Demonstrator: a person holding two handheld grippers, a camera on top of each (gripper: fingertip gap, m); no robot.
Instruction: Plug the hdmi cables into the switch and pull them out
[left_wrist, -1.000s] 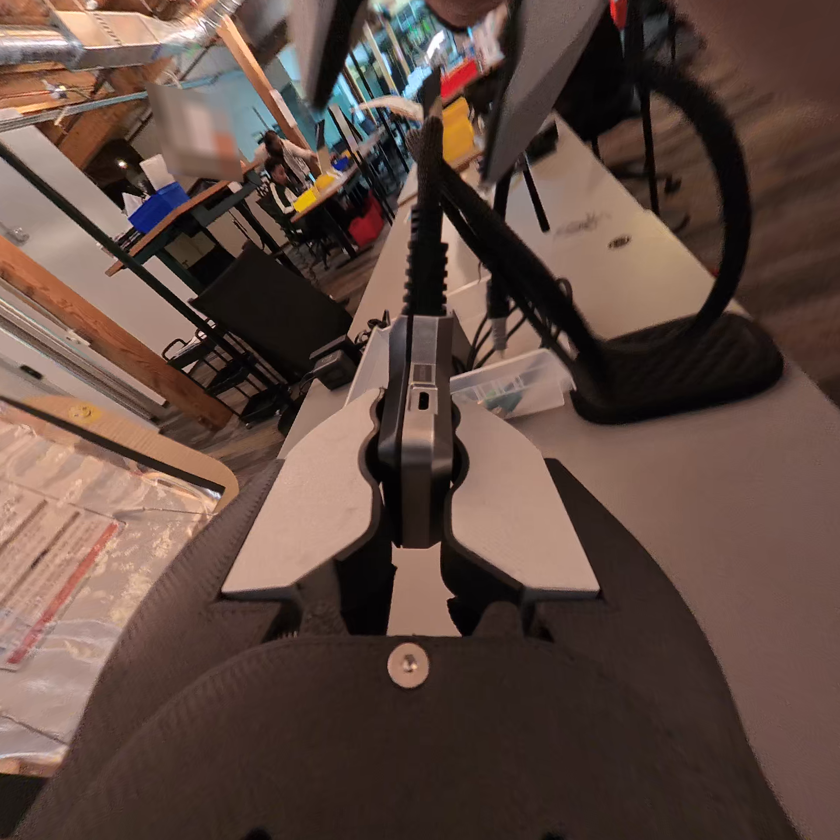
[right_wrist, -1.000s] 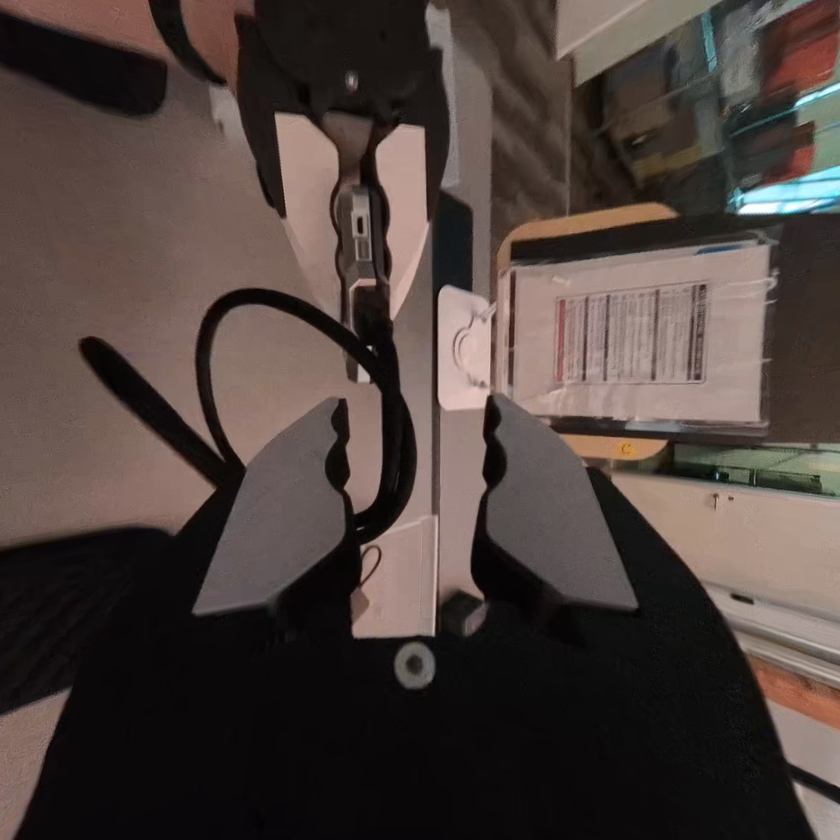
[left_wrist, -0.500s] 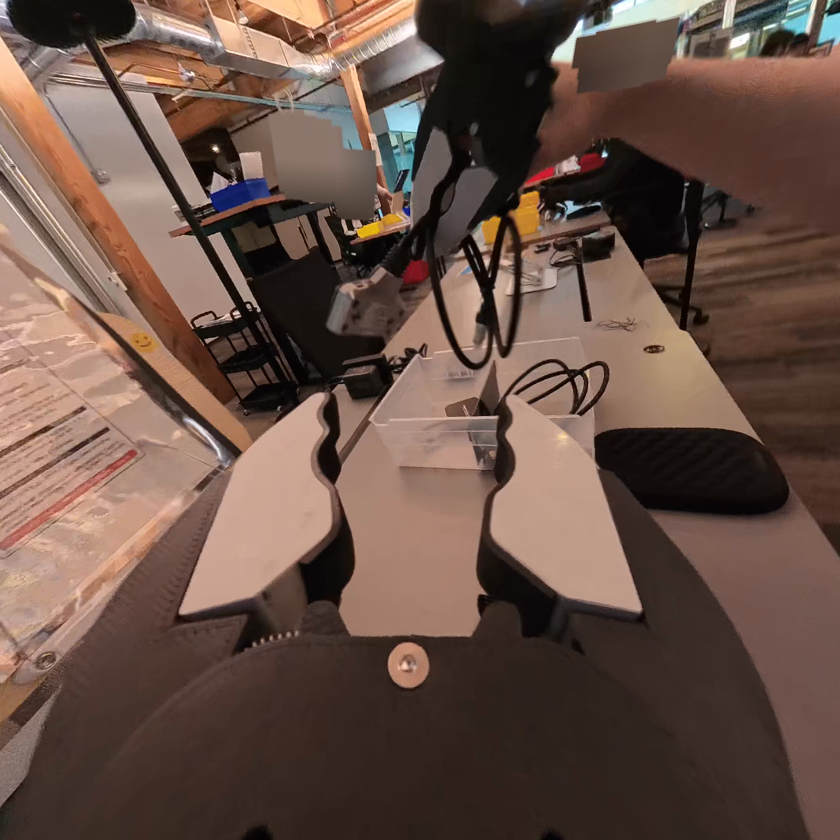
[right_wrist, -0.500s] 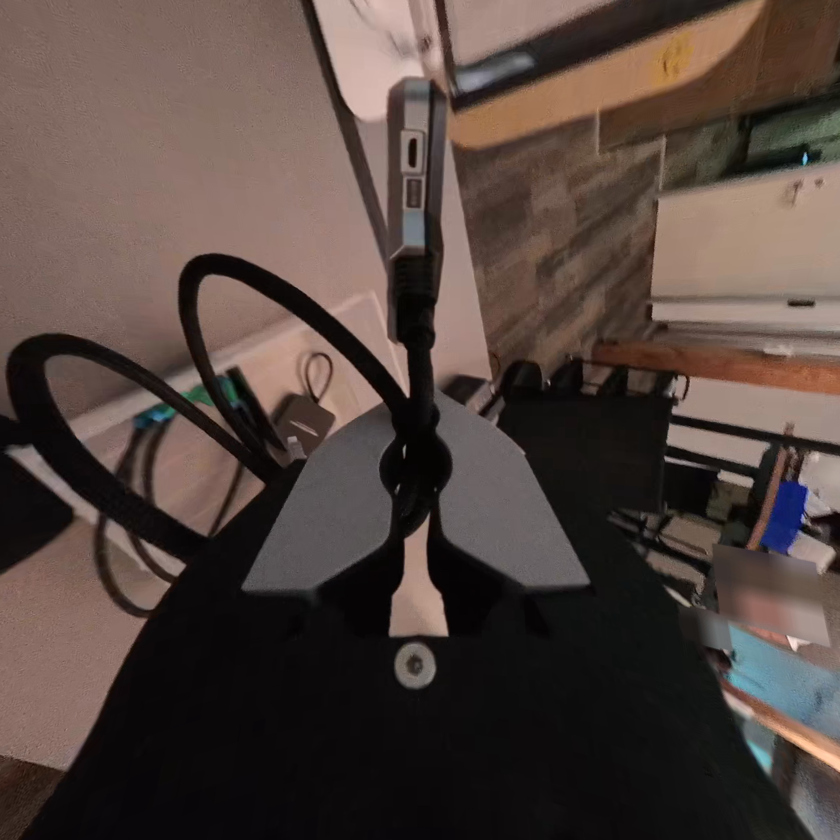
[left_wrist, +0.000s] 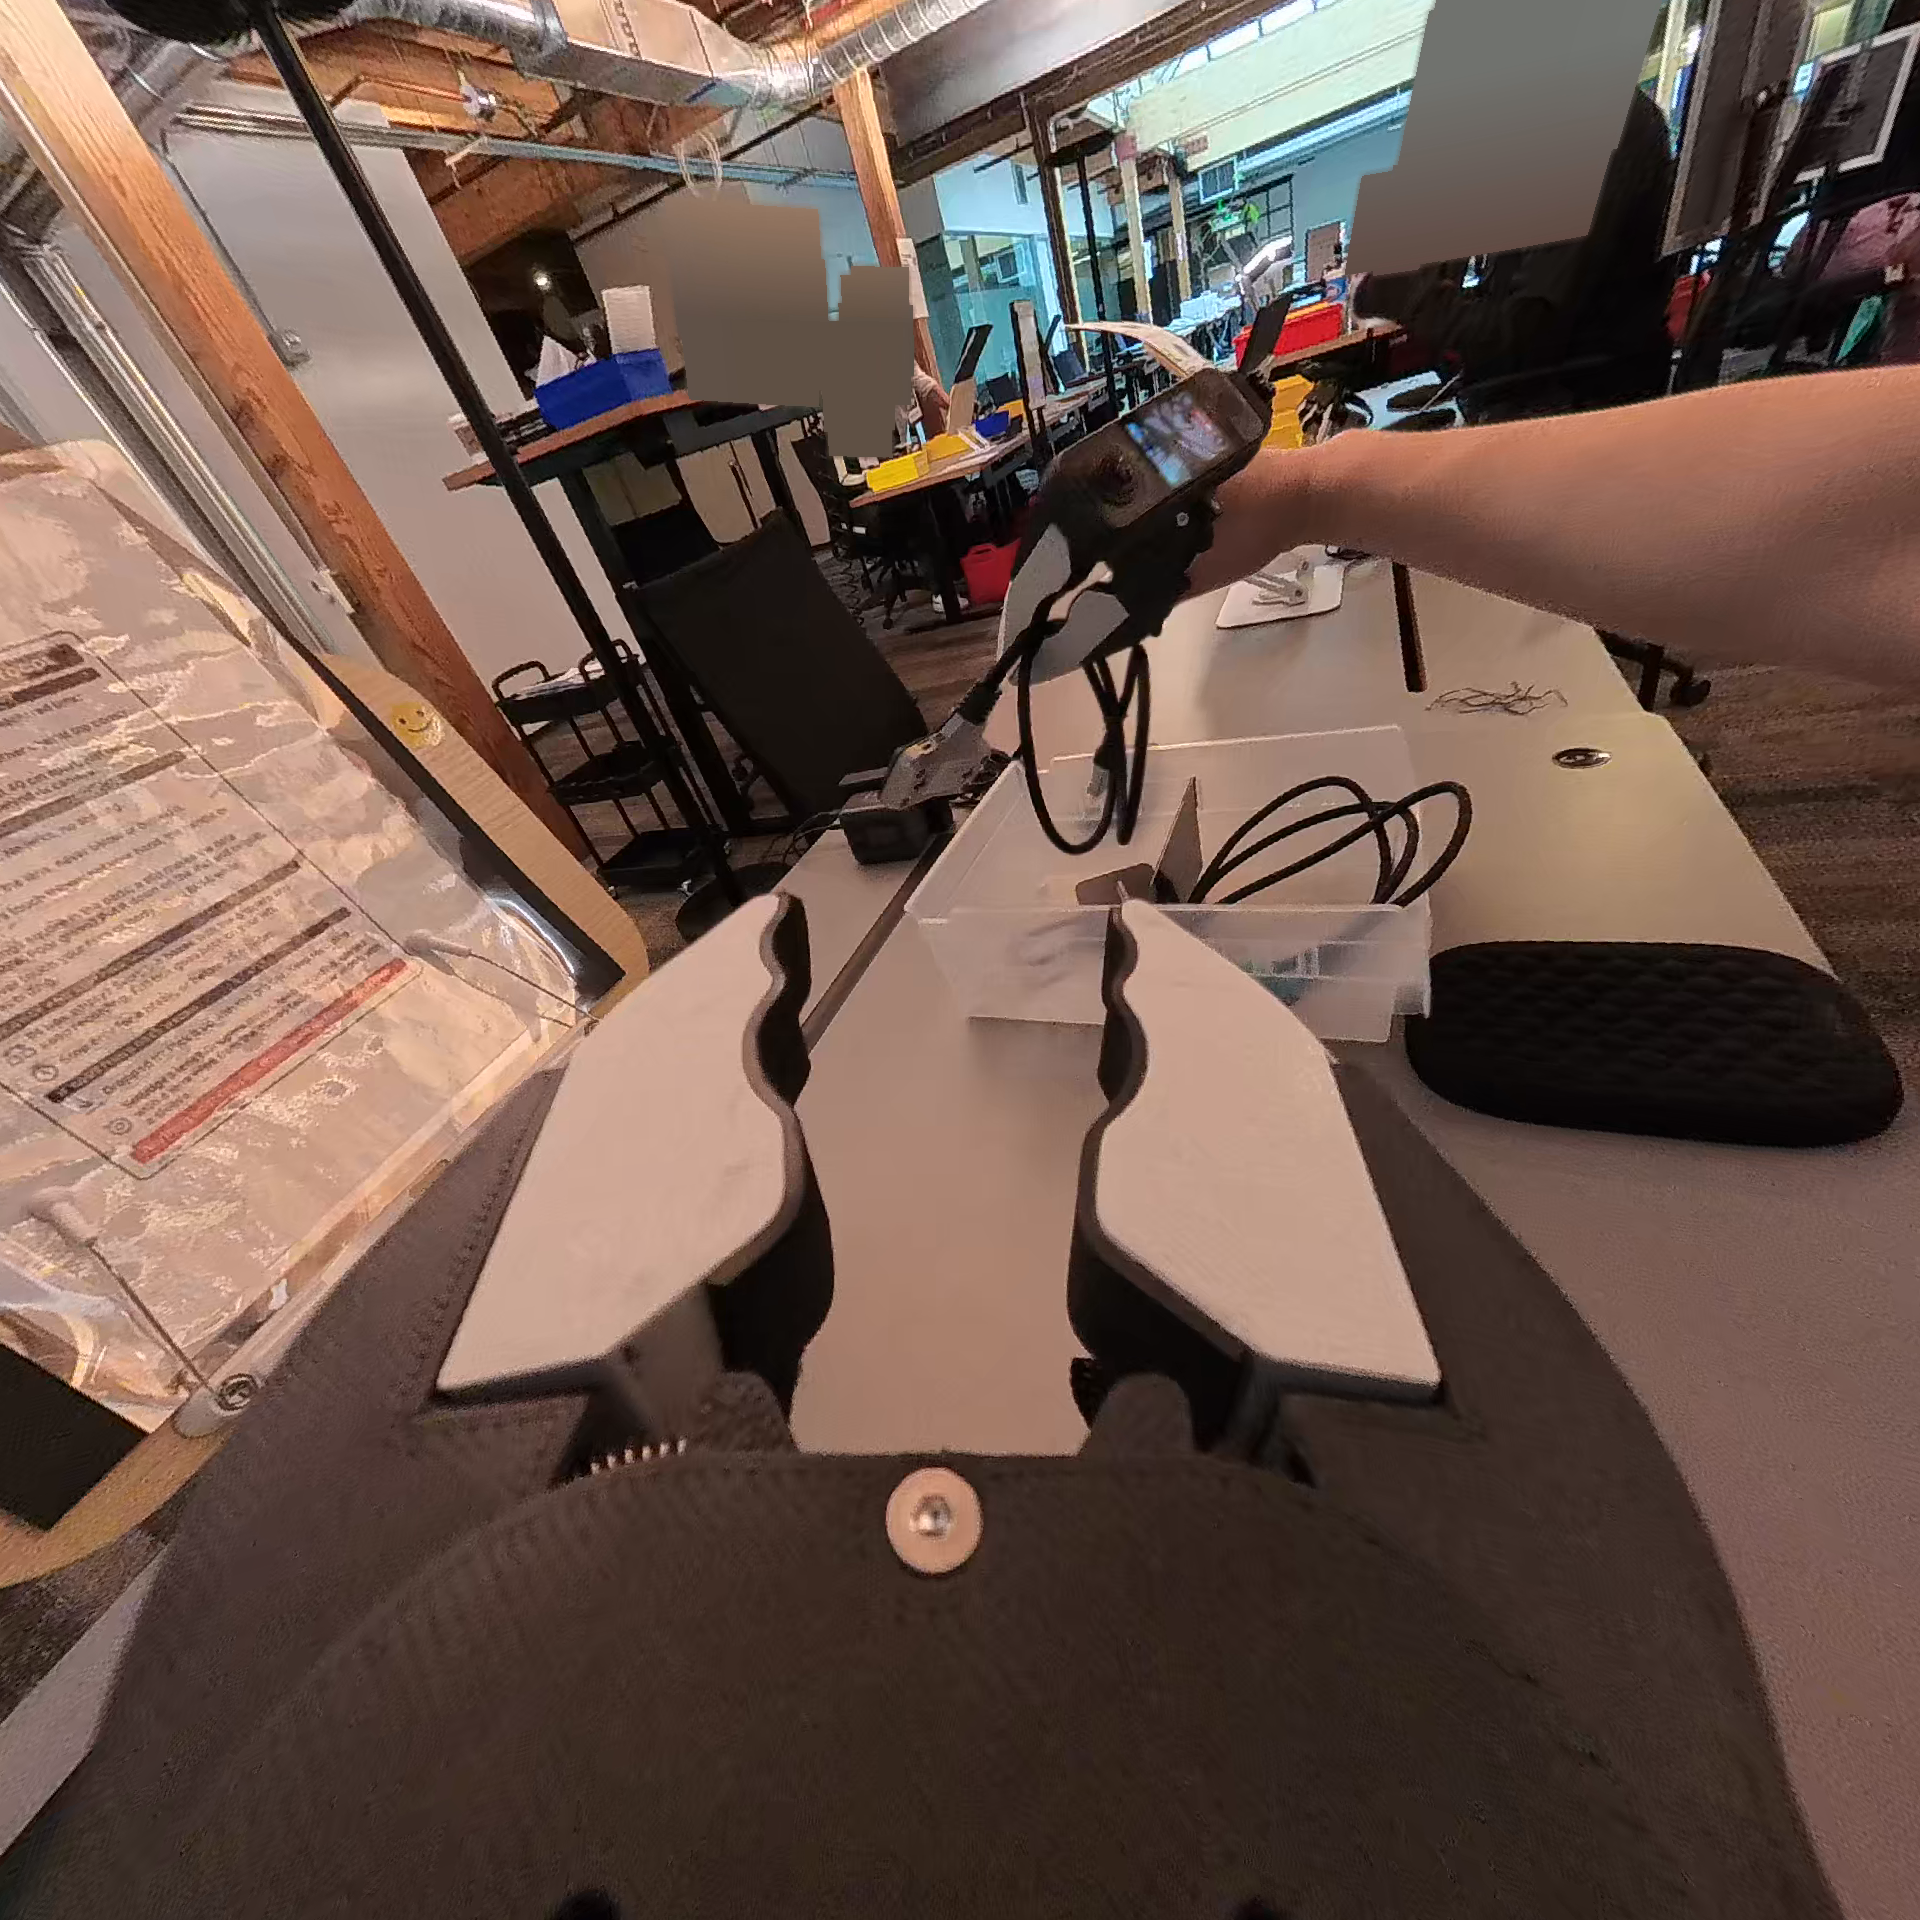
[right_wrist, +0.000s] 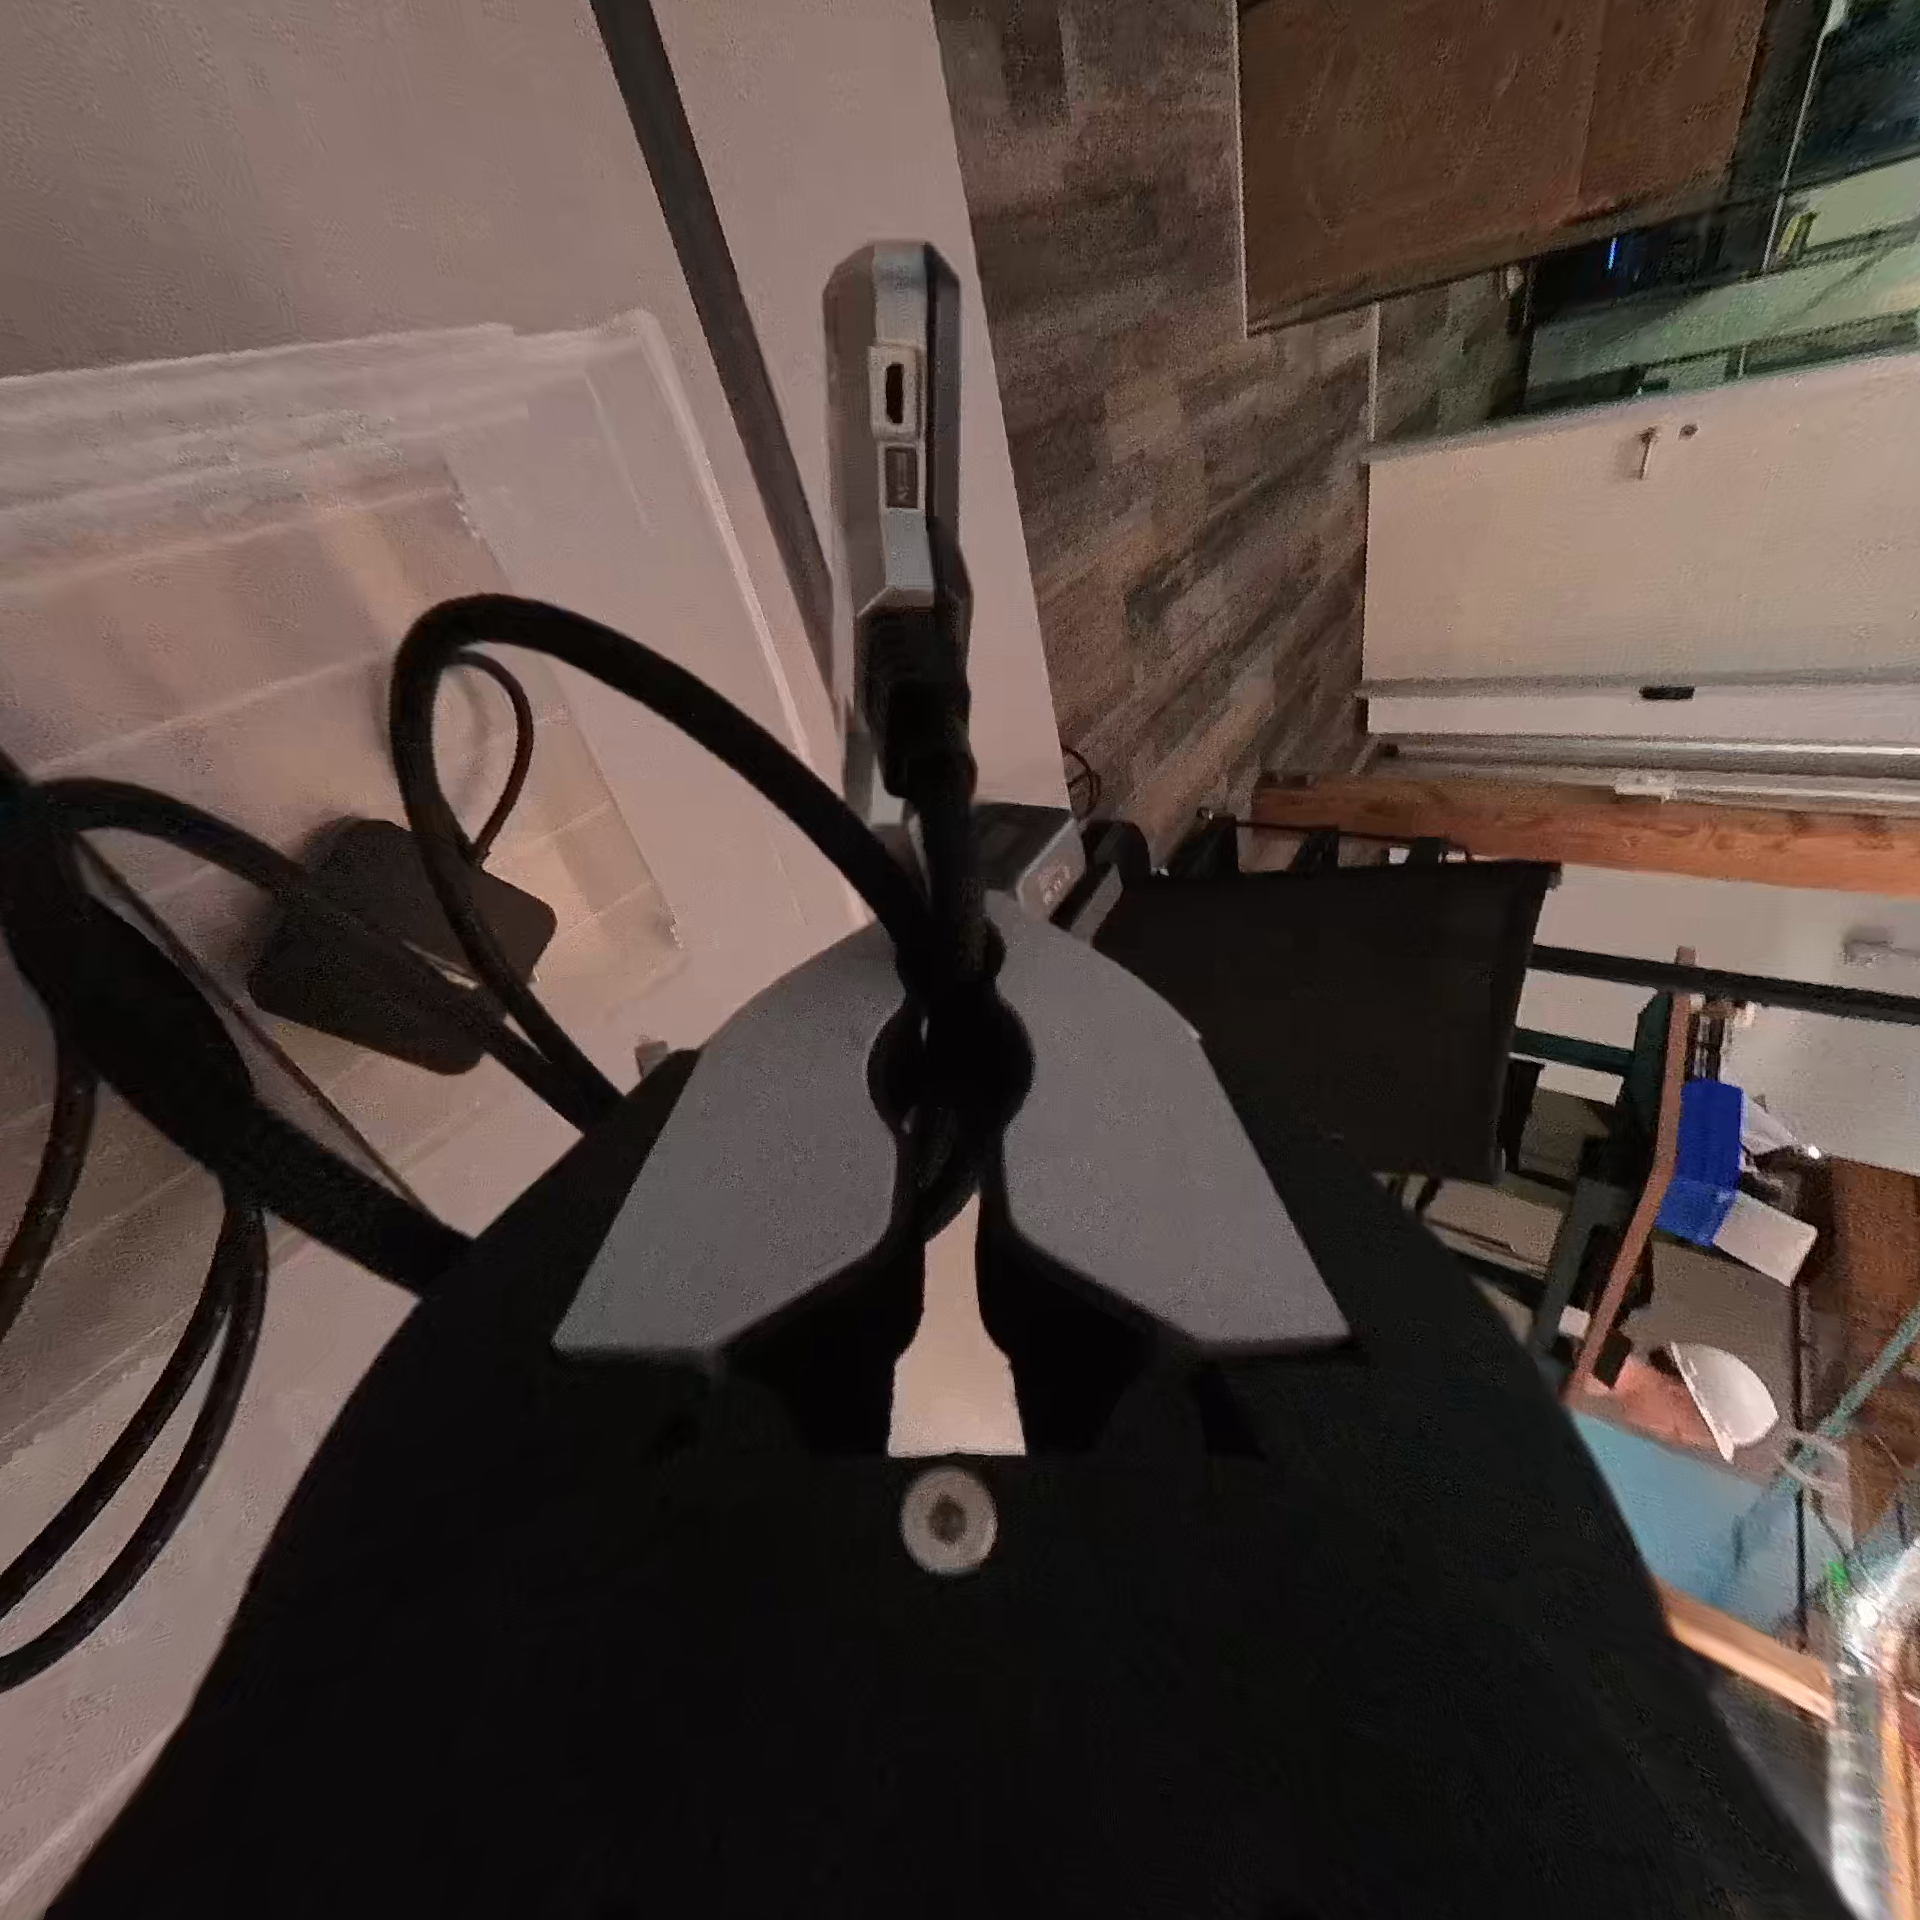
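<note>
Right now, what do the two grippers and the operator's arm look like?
Left gripper: two flat pale grey fingers with wavy inner edges, on a black ribbed body with one silver screw. Right gripper: the same build; the left view shows a small screen on top. The forearm is bare, no sleeve visible.

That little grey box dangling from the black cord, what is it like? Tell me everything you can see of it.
The grey box is the switch: a slim, metallic-looking block with bevelled corners and two small ports on its narrow side. It hangs in the air off the table's edge, touching no surface, by a black braided cable running into one end. The right tongs are shut on that cable just short of the box; the cable's slack loops off to one side.
</note>
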